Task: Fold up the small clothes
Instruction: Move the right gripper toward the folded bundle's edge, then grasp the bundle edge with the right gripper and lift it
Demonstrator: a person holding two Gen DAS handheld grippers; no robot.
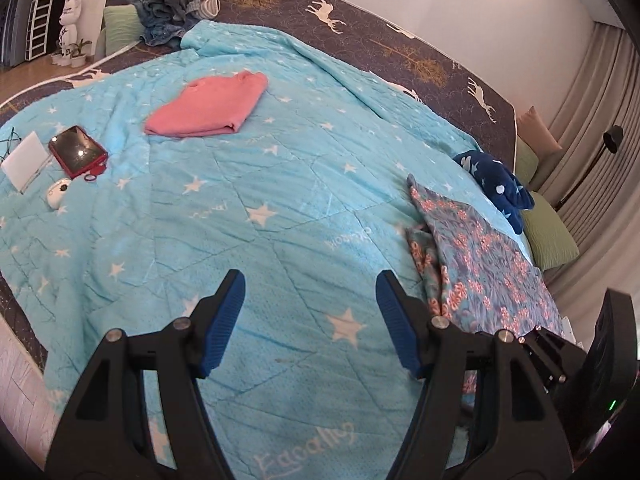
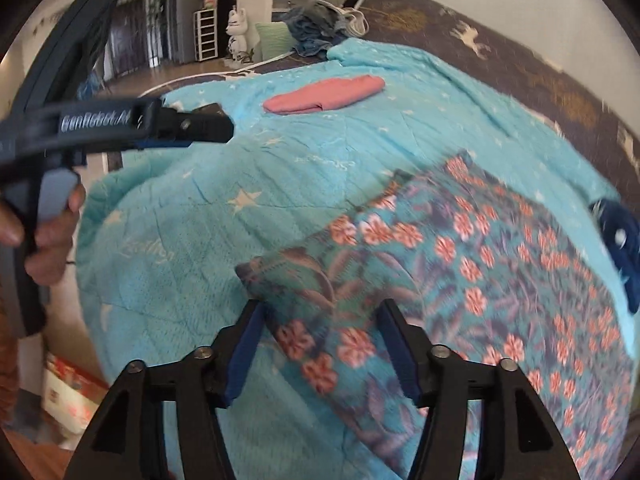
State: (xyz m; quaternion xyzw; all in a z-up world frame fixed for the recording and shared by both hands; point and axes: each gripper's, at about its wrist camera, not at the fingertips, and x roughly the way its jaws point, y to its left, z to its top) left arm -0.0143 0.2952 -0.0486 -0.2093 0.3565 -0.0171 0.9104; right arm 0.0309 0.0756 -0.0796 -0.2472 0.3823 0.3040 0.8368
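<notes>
A floral teal garment with pink flowers (image 1: 480,256) lies at the right side of a light-blue star quilt (image 1: 260,208). It fills the right wrist view (image 2: 460,280). A folded pink garment (image 1: 212,106) lies farther back, also in the right wrist view (image 2: 328,94). My left gripper (image 1: 310,300) is open and empty above the quilt, left of the floral garment. My right gripper (image 2: 320,330) is open, its fingers straddling the near corner of the floral garment. The left gripper also shows from the side in the right wrist view (image 2: 188,126).
A red-cased tablet (image 1: 78,151), a white box (image 1: 25,161) and a small white device (image 1: 58,194) lie on the quilt's left. A navy star cloth (image 1: 496,184) and green pillows (image 1: 548,236) sit at the right. A pile of blue clothes (image 1: 168,10) lies at the far end.
</notes>
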